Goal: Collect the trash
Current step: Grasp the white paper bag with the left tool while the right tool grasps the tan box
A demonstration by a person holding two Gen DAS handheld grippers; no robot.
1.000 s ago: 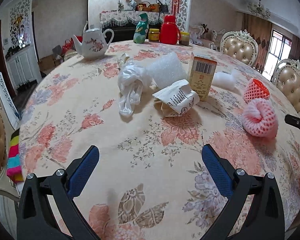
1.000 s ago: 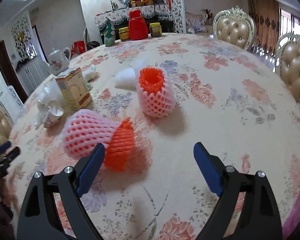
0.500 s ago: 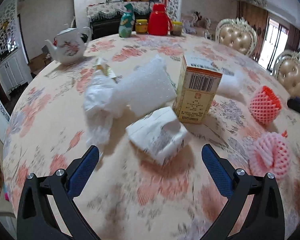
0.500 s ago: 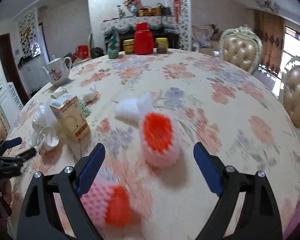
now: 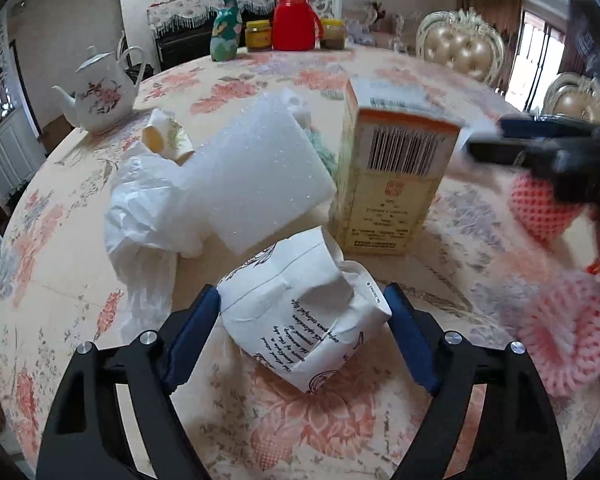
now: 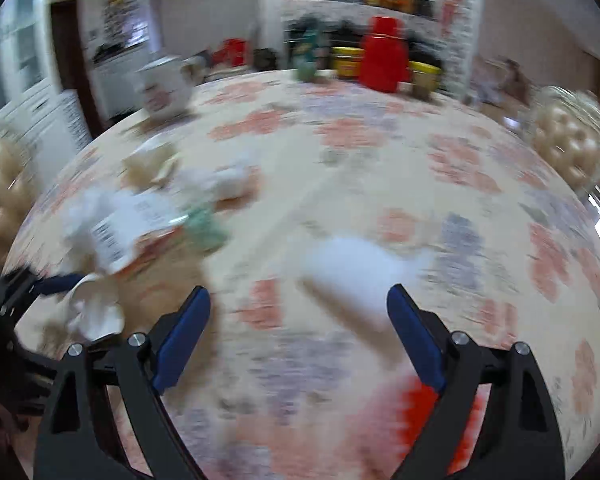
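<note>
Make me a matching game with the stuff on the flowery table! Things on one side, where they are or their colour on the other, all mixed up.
Things:
1. crumpled paper cup
2. teapot
3. flask
4. carton

Clues:
A. red, at the far edge of the table
B. standing upright, barcode facing the camera
C. between the left gripper's open fingers
D. white with pink flowers, far left

Pairs: 1-C, 2-D, 3-A, 4-B

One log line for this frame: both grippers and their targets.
left gripper: open, straddling crumpled paper cup | right gripper: open, empty, near white foam, view blurred | table: trash uncollected
</note>
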